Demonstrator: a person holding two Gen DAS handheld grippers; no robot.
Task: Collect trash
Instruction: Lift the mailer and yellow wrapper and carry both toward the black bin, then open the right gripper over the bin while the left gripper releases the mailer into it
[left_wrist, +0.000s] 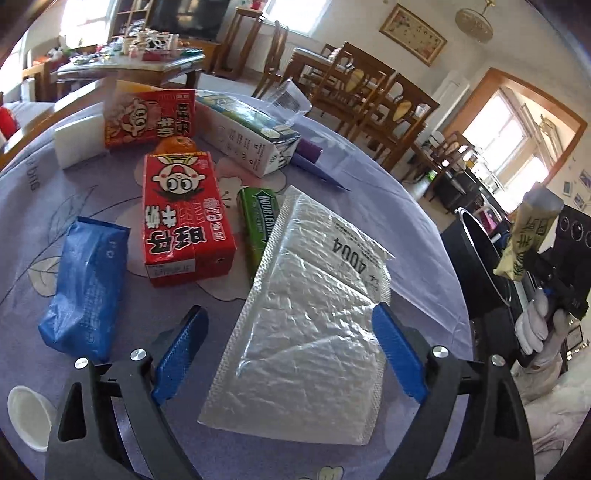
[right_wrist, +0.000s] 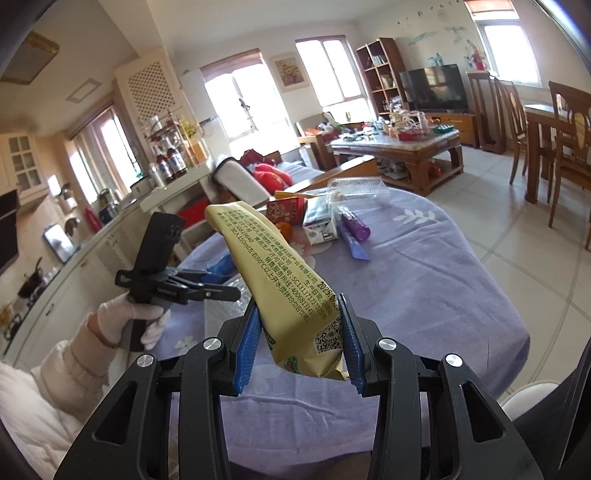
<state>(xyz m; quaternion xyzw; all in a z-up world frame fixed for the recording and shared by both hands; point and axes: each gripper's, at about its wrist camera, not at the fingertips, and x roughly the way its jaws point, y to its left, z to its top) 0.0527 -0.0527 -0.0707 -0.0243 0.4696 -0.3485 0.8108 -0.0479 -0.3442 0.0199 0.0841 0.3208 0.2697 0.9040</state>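
Note:
My left gripper (left_wrist: 288, 312) stands open over the purple-clothed table (left_wrist: 388, 206), and its blue fingers (left_wrist: 395, 350) straddle a white bubble mailer (left_wrist: 306, 317) that lies flat between them without being pressed. My right gripper (right_wrist: 299, 302) is shut on a yellow sachet (right_wrist: 284, 280) and holds it up above the table's near edge. The left wrist view shows that sachet (left_wrist: 528, 236) at the far right, beside a black bin (left_wrist: 476, 258). From the right wrist view, a white-gloved hand (right_wrist: 125, 317) holds the left gripper (right_wrist: 210, 291) low over the table.
Beyond the mailer lie a green gum pack (left_wrist: 258, 221), two red milk cartons (left_wrist: 184, 218) (left_wrist: 147, 118), a blue packet (left_wrist: 85, 288), a white and green carton (left_wrist: 251, 136), a purple tube (left_wrist: 314, 162) and a white lid (left_wrist: 27, 417). Chairs (left_wrist: 369, 92) stand behind.

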